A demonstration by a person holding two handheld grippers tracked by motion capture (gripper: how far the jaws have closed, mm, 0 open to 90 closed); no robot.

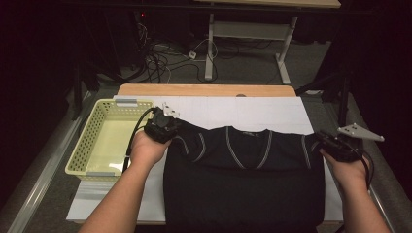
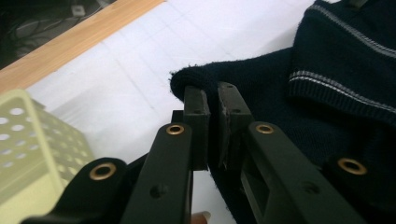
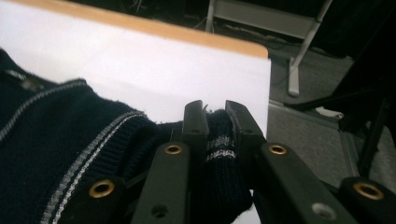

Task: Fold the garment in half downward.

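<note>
While both hands are gripping it, the dark sweater [image 1: 243,179] is lying flat on the white sheet [image 1: 272,114] covering the counter [image 1: 206,90], collar toward the far edge and hem hanging over the near edge. Left gripper [image 2: 212,100] is clenching its jaws on the left sleeve end; right gripper [image 3: 215,116] is clenching on the right cuff, which is sitting at the sheet's right edge. Bare sheet is staying open beyond the collar. Yellow basket [image 1: 92,131] is sitting just beside the left hand [image 1: 148,148]. Small collar label is showing, too blurred to read.
</note>
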